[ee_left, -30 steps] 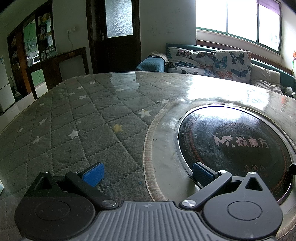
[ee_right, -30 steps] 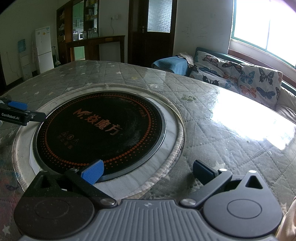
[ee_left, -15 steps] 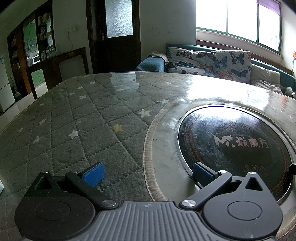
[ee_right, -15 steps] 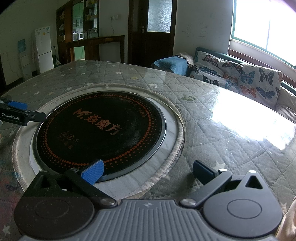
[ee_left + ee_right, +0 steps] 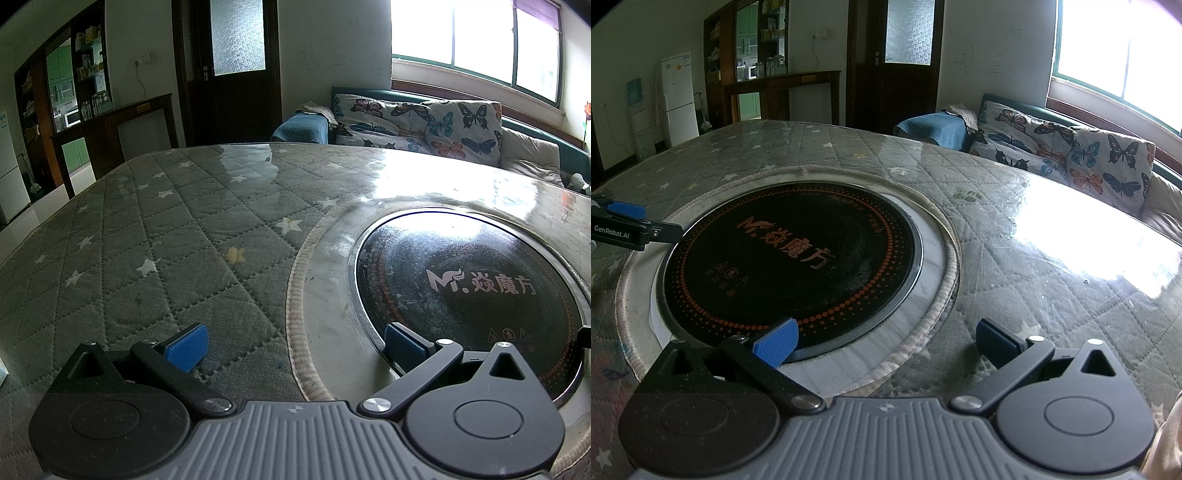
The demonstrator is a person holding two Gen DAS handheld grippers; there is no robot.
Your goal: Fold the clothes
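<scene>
I hold the left hand-held gripper (image 5: 293, 341) and right hand-held gripper (image 5: 884, 341) with jaws apart, empty, over the quilted tabletop (image 5: 155, 236). No clothes are visible; I expect soft, light fabric, best grasped by corners.

Tan fabric (image 5: 1168, 445) sliver, lower right corner, mostly hidden.

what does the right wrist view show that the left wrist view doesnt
Only the right wrist view shows the white fridge, the left tongs seen from the side at the frame's left edge, and the open right tongs.

Only the left wrist view shows the left tongs from behind, open, over the quilted cover.

Both show the round black cooktop set in the table, the butterfly cushions, the dark door and the window. No clothes appear in either.
</scene>
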